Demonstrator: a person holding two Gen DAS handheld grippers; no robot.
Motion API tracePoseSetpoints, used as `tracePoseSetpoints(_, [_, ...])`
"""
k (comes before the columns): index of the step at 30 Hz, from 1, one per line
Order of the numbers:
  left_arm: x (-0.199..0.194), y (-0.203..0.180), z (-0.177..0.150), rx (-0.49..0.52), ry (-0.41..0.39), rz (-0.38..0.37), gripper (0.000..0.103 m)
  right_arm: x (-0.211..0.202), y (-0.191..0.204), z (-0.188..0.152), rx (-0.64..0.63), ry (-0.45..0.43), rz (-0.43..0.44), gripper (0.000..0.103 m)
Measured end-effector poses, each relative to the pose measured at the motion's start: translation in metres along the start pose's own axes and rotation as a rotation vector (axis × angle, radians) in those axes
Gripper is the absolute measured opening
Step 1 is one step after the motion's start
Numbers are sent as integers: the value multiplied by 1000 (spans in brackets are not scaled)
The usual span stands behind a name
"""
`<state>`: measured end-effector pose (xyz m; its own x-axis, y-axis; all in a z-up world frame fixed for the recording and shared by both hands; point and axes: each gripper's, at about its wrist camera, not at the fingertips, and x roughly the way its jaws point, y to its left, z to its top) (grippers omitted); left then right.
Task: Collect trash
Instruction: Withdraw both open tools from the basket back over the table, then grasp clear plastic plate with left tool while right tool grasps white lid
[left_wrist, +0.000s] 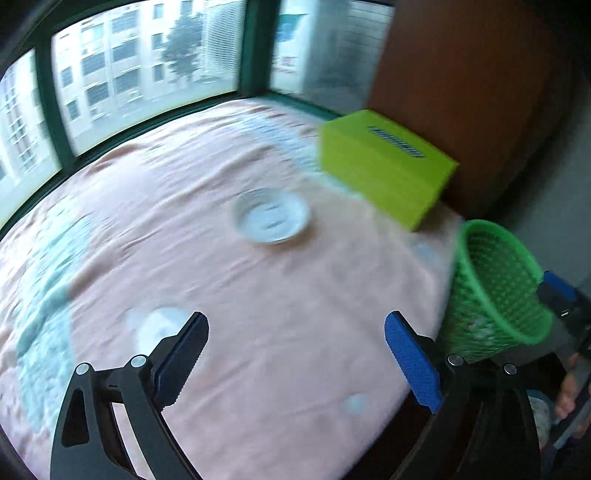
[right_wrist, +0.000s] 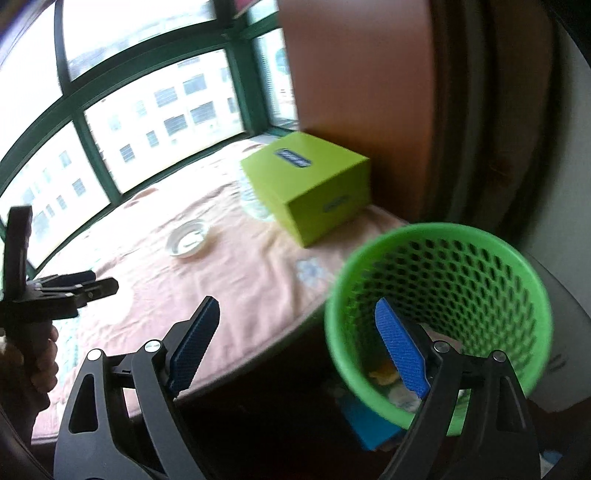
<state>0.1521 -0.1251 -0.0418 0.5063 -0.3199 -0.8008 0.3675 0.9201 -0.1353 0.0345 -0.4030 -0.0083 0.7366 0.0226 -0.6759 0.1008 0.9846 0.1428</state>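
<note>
A green mesh wastebasket (right_wrist: 443, 306) stands off the table's right edge; scraps of trash lie at its bottom (right_wrist: 388, 376). It also shows in the left wrist view (left_wrist: 495, 291). My right gripper (right_wrist: 295, 321) is open and empty, its right finger over the basket's rim. My left gripper (left_wrist: 295, 325) is open and empty above the pink tablecloth (left_wrist: 258, 295). It also shows from the side at the left of the right wrist view (right_wrist: 92, 284). A small white scrap (left_wrist: 356, 404) lies on the cloth near the table's front edge.
A lime-green box (left_wrist: 384, 166) sits at the table's far right, also in the right wrist view (right_wrist: 314, 192). A white dish (left_wrist: 271, 216) lies mid-table. Green-framed windows (left_wrist: 147, 66) line the far side. A brown cabinet (right_wrist: 362, 92) stands behind the box.
</note>
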Motion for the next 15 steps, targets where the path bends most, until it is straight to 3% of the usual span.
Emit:
tracePoseSetpoints(7, [10,69,-29,-80,54,74,93,28,43,1,-45,38,64,87])
tracePoseSetpoints(15, [34,100,-41,-100,112,71,93,52,71,0,-77,83,99,87])
